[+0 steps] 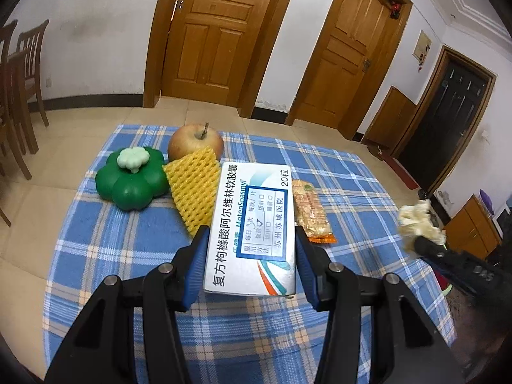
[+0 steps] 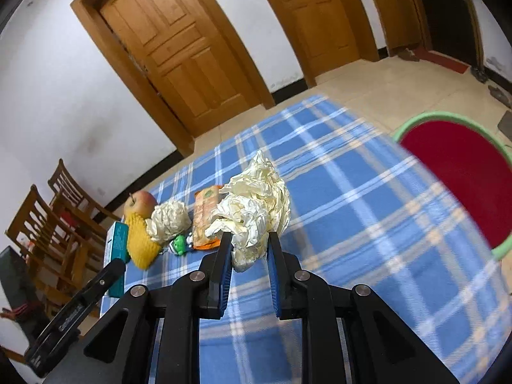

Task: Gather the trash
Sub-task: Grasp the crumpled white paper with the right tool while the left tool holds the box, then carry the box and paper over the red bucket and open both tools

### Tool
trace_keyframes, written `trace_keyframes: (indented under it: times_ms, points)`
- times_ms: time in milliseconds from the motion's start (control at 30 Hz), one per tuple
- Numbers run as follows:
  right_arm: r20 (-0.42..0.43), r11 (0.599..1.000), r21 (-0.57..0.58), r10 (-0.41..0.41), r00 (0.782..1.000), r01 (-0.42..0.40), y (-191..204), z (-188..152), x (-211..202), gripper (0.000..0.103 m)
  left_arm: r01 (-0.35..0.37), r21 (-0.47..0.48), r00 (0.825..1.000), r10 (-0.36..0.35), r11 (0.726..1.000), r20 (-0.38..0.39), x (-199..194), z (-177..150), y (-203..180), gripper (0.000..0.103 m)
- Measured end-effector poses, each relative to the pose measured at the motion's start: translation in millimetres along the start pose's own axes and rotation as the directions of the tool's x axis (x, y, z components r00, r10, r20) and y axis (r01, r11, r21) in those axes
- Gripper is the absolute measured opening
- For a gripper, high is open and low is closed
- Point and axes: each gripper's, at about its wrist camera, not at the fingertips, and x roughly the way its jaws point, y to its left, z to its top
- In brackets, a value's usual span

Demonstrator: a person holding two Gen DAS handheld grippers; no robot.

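My left gripper (image 1: 251,246) has its fingers clamped on the sides of a white medicine box (image 1: 252,224), held above the blue checked tablecloth (image 1: 352,185). At its ten o'clock lie a yellow foam net (image 1: 192,192), a green flower-shaped container (image 1: 131,182) and an apple (image 1: 195,142); a snack wrapper (image 1: 312,211) lies at one o'clock. My right gripper (image 2: 248,249) has its fingers pinched on a crumpled paper wad (image 2: 256,204). Another paper ball (image 2: 169,220) sits at its ten o'clock. A red basin with a green rim (image 2: 464,166) is at two o'clock, beyond the table edge.
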Motion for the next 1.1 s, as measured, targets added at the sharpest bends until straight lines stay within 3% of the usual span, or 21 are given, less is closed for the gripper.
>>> trace_keyframes:
  times_ms: [333, 600, 900, 1100]
  points:
    - [0.071, 1.0, 0.004, -0.008, 0.997, 0.007, -27, -6, -50, 0.02, 0.023, 0.048, 0.999, -0.024, 0.999, 0.029, -28, 5, -34, 0.051]
    - [0.076, 0.999, 0.041, -0.011, 0.997, 0.008, -56, -10, -73, 0.02, 0.053, 0.089, 0.998, -0.056, 0.995, 0.029, -45, 3, -70, 0.051]
    - [0.138, 0.994, 0.1, -0.048, 0.989, 0.034, -98, -8, -103, 0.021, 0.154, 0.132, 0.988, -0.148, 0.979, -0.048, -42, -3, -128, 0.051]
    - [0.147, 0.983, 0.172, -0.085, 0.986, 0.059, -132, -10, -109, 0.021, 0.229, 0.173, 0.969, -0.209, 0.958, -0.128, -21, -9, -173, 0.051]
